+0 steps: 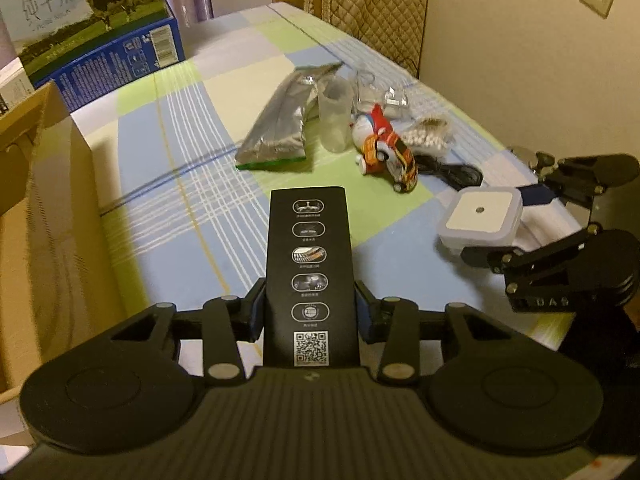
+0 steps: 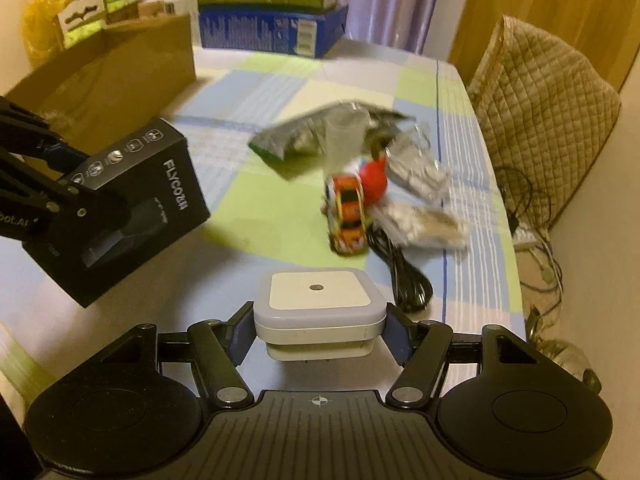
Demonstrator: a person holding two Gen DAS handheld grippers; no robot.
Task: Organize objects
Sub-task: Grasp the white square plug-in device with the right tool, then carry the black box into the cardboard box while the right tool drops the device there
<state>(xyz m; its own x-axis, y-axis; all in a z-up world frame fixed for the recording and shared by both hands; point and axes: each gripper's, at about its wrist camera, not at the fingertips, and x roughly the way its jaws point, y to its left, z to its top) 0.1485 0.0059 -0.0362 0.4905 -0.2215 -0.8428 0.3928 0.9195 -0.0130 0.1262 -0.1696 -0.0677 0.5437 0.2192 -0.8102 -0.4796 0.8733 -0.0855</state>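
Observation:
My left gripper (image 1: pixel 311 309) is shut on a tall black box (image 1: pixel 310 264) with white icons and a QR code, and holds it above the checked tablecloth (image 1: pixel 180 208). The right wrist view shows the same black box (image 2: pixel 136 200) at the left, marked FLYCO. My right gripper (image 2: pixel 320 332) is shut on a white square plug-in device (image 2: pixel 320 296) with a small round dot on top. In the left wrist view the white device (image 1: pixel 480 216) is at the right, held in the right gripper (image 1: pixel 504 226).
A pile lies mid-table: a toy car (image 2: pixel 348 216), a red and white figure (image 1: pixel 376 120), a clear cup (image 1: pixel 334 116), a silver foil bag (image 1: pixel 280 124), clear packets and a black cable (image 2: pixel 404 276). An open cardboard box (image 1: pixel 48 208) stands left, a milk carton (image 1: pixel 100 28) behind it.

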